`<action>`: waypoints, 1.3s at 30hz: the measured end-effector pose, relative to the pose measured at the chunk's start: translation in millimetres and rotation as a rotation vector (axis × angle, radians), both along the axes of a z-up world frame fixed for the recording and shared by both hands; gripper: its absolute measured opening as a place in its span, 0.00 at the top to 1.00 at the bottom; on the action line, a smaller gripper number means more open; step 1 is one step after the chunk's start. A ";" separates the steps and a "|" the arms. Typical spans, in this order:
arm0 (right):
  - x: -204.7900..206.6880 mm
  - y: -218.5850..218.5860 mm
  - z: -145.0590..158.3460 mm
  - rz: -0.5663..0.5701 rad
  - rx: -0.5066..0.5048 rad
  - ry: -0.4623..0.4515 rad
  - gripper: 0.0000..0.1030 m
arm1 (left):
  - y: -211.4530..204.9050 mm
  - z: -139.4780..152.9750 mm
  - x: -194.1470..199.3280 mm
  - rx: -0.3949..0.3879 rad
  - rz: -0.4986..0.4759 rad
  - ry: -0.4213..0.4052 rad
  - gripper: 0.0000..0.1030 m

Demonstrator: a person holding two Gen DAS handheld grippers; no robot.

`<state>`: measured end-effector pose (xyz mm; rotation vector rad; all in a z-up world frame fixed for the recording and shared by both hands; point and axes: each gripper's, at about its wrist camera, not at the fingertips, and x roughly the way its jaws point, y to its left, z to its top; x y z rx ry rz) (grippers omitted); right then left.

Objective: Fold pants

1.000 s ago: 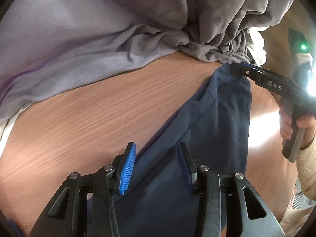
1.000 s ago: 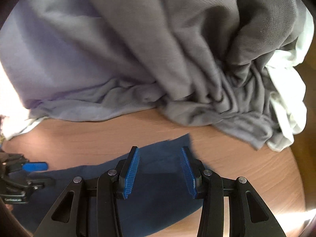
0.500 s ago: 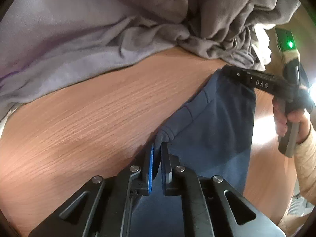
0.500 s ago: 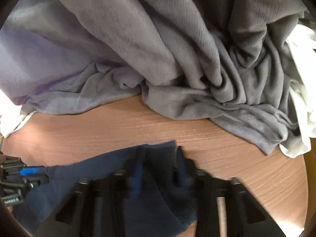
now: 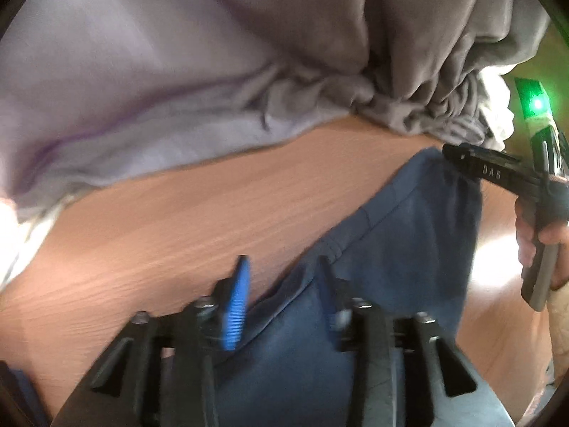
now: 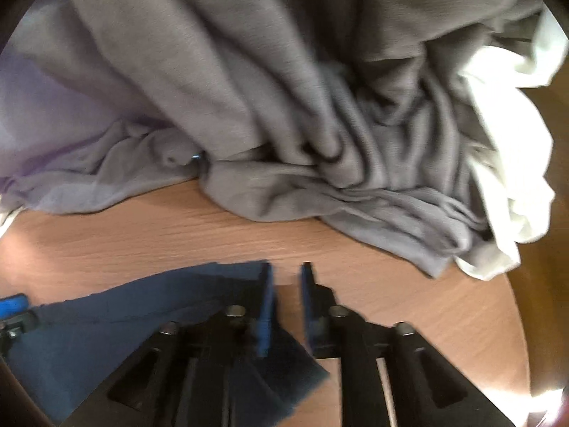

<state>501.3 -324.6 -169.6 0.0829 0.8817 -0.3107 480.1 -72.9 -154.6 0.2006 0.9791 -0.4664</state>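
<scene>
The dark blue pants [image 5: 409, 249] lie on the wooden table [image 5: 213, 213], spread between the two grippers. My left gripper [image 5: 281, 270] is open, its jaws apart over the pants' near edge with a fold of cloth between them. My right gripper [image 6: 286, 277] is open with a small gap between the jaws, at the pants' far corner [image 6: 199, 306]; bare table shows in the gap. The right gripper also shows in the left wrist view [image 5: 480, 167], at the pants' far end, held by a hand.
A big heap of grey clothing [image 6: 284, 106] fills the back of the table, with lilac cloth [image 5: 124, 71] at the left and a white garment [image 6: 505, 142] at the right. The table's curved edge [image 6: 519, 320] runs at the right.
My left gripper, shut on the pants' edge half a second ago, has opened. My right gripper has let go of the corner and opened a little. The view has shifted slightly.
</scene>
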 end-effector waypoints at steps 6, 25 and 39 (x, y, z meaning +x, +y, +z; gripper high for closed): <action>-39.5 35.2 46.9 0.083 -0.020 -0.117 0.55 | 23.8 40.7 -39.9 -0.024 -0.001 -0.113 0.51; -72.4 206.7 99.0 0.460 0.058 -0.216 0.53 | 177.1 45.8 -97.3 -0.013 0.164 -0.096 0.51; -54.5 270.3 49.4 0.537 0.133 -0.094 0.53 | 222.8 -5.0 -70.5 -0.122 0.162 0.070 0.52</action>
